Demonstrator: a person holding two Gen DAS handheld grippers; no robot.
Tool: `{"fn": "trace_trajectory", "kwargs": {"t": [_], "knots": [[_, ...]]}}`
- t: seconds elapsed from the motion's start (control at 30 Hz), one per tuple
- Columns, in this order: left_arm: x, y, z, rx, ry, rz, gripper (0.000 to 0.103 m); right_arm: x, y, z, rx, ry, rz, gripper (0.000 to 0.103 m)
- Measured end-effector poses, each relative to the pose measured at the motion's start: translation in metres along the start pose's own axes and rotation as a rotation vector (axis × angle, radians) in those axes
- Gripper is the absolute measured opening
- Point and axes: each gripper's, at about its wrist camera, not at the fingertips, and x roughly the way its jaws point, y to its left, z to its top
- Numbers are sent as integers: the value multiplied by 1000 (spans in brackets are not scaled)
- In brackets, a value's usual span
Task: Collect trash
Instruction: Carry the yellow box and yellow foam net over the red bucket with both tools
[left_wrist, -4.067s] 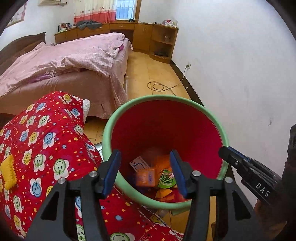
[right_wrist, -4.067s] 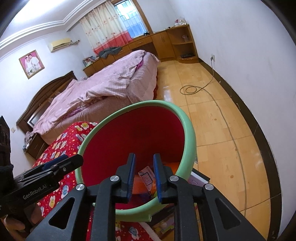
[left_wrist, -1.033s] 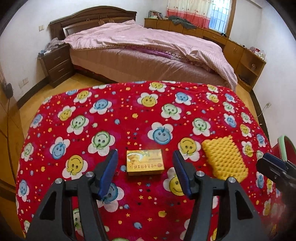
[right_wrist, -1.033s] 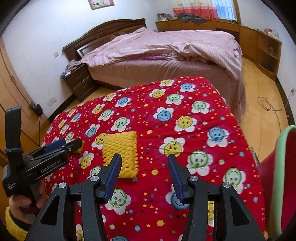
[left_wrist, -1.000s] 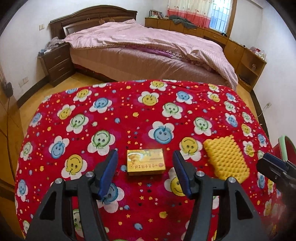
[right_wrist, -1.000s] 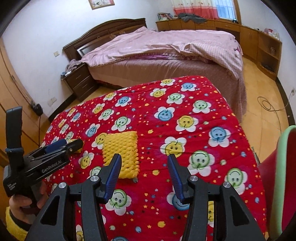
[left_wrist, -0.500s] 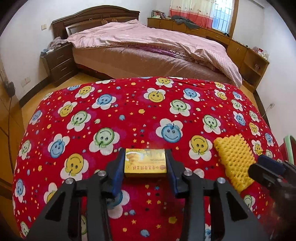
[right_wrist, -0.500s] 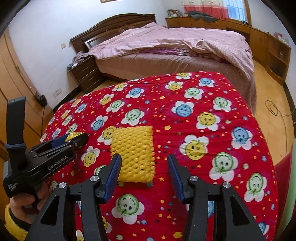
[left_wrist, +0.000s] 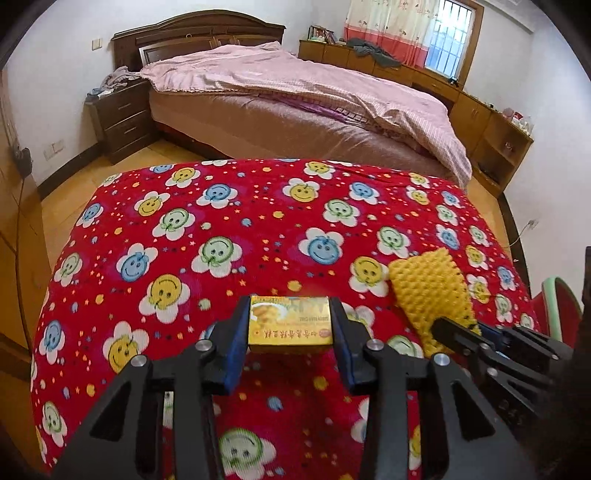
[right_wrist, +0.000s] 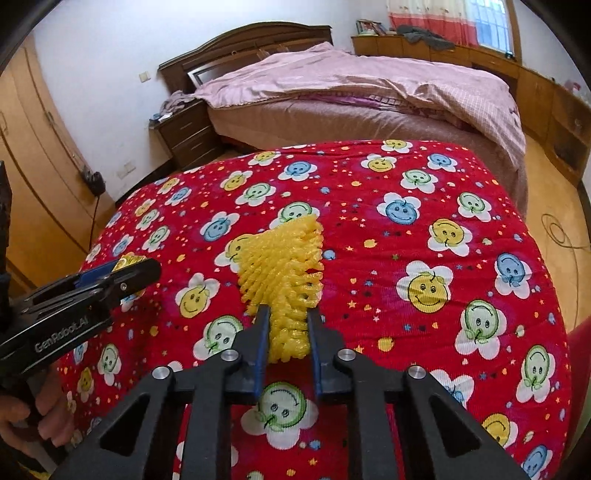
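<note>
Since a second ago both claws have dropped from hovering astride their targets to gripping them. Your left claw (left_wrist: 290, 328) is clamped on the yellow box (left_wrist: 289, 325), pads on its two short sides, box just starting to come up off the cloth. Your right claw (right_wrist: 286, 341) has just been closing and now pinches the near end of the yellow foam net (right_wrist: 284, 269); the net bunches between the pads and fans out ahead of the tips. From the left claw, the net sits off to the right, with the right claw's tip on it.

Step in hand, as I read it: lift both pieces and carry them to the bin (left_wrist: 561, 310), whose green rim and red inside show at the far right of the left claw. Keep the squeeze steady. The box is rigid, so lift it level so it doesn't pivot out. The net is soft and springy, held only by one end; it may slip, so raise it slowly and don't drag it over the cloth.

Surface: a red smiley-flower cloth (right_wrist: 424, 229) over the tabletop, soft and a bit rumpled. Room: bed (left_wrist: 295, 96) with pink cover beyond the claws, nightstand (left_wrist: 120, 118) left of it, wood floor, cabinets under a curtained window.
</note>
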Motion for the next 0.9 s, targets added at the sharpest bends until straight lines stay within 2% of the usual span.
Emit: {"fn": "trace_trajectory", "kwargs": {"t": [0.4, 0.9], "knots": [[-32, -28, -12, 0, -17, -50, 41, -52, -11, -13, 16, -70, -26, 16], [-63, -88, -30, 60, -23, -136, 41, -147, -56, -45, 126, -202, -77, 16]]}}
